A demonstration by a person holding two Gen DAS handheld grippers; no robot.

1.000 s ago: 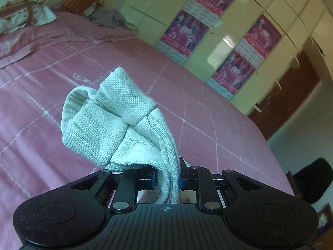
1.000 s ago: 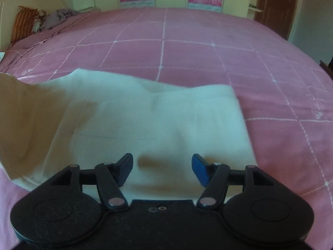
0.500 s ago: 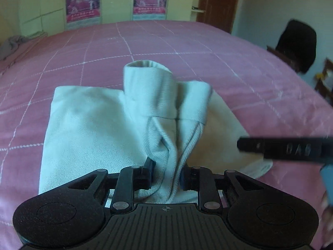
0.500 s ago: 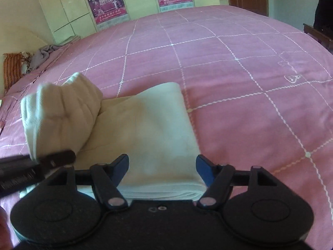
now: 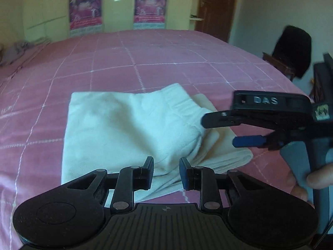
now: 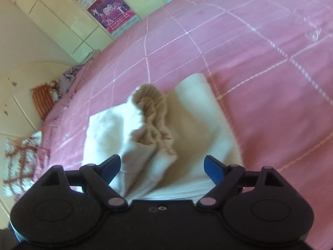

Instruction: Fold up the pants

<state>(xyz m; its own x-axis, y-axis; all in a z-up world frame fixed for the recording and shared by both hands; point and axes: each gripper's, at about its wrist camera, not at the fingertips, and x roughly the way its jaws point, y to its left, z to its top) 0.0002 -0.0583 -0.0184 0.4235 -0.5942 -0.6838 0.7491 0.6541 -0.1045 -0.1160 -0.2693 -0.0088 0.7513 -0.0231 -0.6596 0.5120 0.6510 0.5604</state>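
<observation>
The white pants (image 5: 129, 129) lie folded into a pad on the pink bedspread (image 5: 145, 66). My left gripper (image 5: 166, 169) hovers over the pad's near edge. Its jaws are opening and the pads stand clear of the cloth seen through the gap. In the right wrist view a bunched, ribbed fold (image 6: 153, 112) of the pants (image 6: 199, 129) stands up as a ridge. It sits between the wide jaws of my right gripper (image 6: 162, 164), which are opening and not touching it. From the left wrist view, the right gripper (image 5: 219, 131) reaches in over the pad's right side.
A person's hand (image 5: 318, 177) holds the right gripper's handle. A wardrobe with posters (image 5: 149, 6) stands past the bed, and a chair with a black item (image 5: 293, 50) is at the right. Pillows (image 6: 41, 100) and a patterned cloth (image 6: 20, 158) lie at the bed's left.
The left gripper carried the bunched end over the folded pad, laid it down and let go. The right gripper's jaws widened and it now faces the raised ridge.
</observation>
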